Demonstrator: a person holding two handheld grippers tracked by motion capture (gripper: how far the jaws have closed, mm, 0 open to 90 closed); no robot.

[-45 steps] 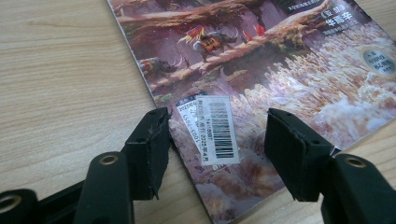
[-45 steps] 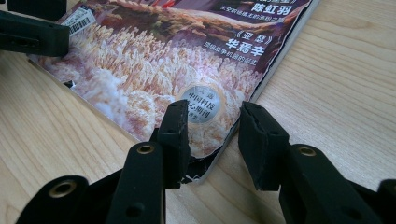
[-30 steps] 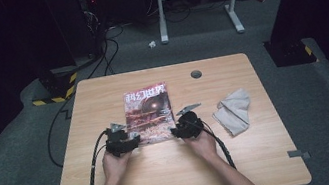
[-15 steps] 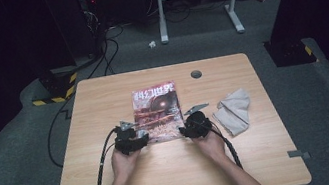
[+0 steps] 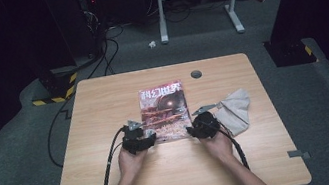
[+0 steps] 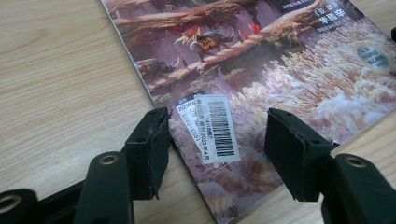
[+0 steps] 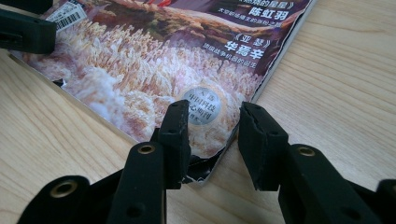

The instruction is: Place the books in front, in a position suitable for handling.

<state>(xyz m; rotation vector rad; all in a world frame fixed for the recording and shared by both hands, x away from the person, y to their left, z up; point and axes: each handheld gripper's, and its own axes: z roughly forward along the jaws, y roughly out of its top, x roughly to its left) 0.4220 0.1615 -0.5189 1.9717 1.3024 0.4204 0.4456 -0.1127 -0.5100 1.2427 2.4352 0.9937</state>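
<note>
Left gripper view: the magazine runs off the top and right edges beyond the jaws; barcode label between the 2 jaws, print too small to read. Right gripper view: magazine corner under the left jaw is hidden; contact of the pads cannot be told.

We see the magazine slide right across the table, now nearer the grey cloth. Left gripper and right gripper shift right with it, at its near corners.
</note>
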